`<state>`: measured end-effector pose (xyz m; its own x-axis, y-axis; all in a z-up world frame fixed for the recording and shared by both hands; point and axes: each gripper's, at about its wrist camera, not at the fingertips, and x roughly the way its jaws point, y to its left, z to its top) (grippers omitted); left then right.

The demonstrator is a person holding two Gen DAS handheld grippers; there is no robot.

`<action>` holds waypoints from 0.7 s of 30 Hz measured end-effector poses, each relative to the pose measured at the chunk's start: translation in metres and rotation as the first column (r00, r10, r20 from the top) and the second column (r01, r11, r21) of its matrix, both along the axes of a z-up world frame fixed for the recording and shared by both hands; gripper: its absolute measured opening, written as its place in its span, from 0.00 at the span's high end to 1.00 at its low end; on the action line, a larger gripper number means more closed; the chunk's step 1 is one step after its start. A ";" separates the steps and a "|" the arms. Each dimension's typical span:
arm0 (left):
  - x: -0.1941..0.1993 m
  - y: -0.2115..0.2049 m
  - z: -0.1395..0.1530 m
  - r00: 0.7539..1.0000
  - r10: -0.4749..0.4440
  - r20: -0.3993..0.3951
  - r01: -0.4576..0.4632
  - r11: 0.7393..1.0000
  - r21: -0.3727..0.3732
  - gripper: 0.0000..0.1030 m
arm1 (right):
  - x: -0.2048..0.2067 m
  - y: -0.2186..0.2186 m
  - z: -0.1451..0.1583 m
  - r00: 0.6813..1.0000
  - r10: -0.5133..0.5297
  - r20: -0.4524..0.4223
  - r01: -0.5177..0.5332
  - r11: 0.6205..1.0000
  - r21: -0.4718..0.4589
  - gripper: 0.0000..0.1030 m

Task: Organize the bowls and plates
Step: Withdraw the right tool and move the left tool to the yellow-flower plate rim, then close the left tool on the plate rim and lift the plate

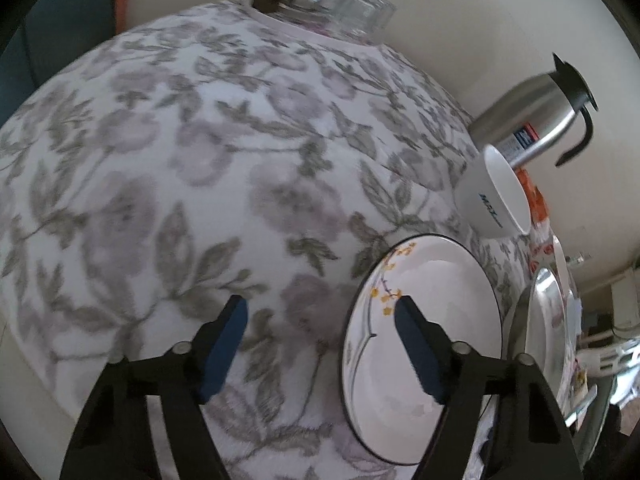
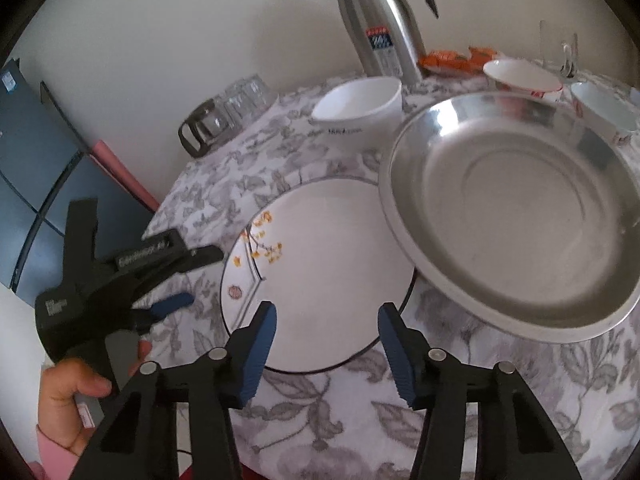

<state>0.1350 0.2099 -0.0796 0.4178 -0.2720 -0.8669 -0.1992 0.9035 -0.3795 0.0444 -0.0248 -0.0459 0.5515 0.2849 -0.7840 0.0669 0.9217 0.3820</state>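
A white plate with yellow flowers and a dark rim (image 2: 328,272) lies flat on the floral tablecloth; it also shows in the left wrist view (image 1: 432,344). A steel dish (image 2: 516,224) overlaps its right edge; the left wrist view shows the steel dish (image 1: 544,320) edge-on. A white bowl (image 2: 360,110) stands behind the plate and also shows in the left wrist view (image 1: 496,196). Two more white bowls (image 2: 524,76) (image 2: 604,108) stand at the back right. My right gripper (image 2: 327,320) is open and empty above the plate's near edge. My left gripper (image 1: 320,312) is open and empty, its right finger over the plate's left edge; it also shows in the right wrist view (image 2: 192,276).
A steel thermos jug (image 2: 380,20) stands at the back by the wall, with orange packets (image 2: 456,58) beside it. Glass tumblers (image 2: 236,104) lie at the table's back left. A clear glass mug (image 2: 560,48) stands at the far right. The tablecloth (image 1: 180,160) spreads left of the plate.
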 end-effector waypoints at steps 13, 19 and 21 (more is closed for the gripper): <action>0.031 -0.023 -0.016 0.991 -0.131 0.041 0.132 0.991 -0.030 0.74 | 0.006 -0.001 -0.015 0.997 -0.037 -0.066 0.032 0.996 -0.080 0.58; 0.034 -0.028 -0.020 0.986 -0.162 0.049 0.164 0.986 -0.034 0.76 | 0.010 -0.008 -0.028 0.989 -0.071 -0.128 0.060 0.994 -0.089 0.58; 0.032 -0.024 -0.020 0.987 -0.152 0.054 0.155 0.986 -0.062 0.79 | 0.012 -0.007 -0.031 0.989 -0.064 -0.135 0.054 0.995 -0.080 0.58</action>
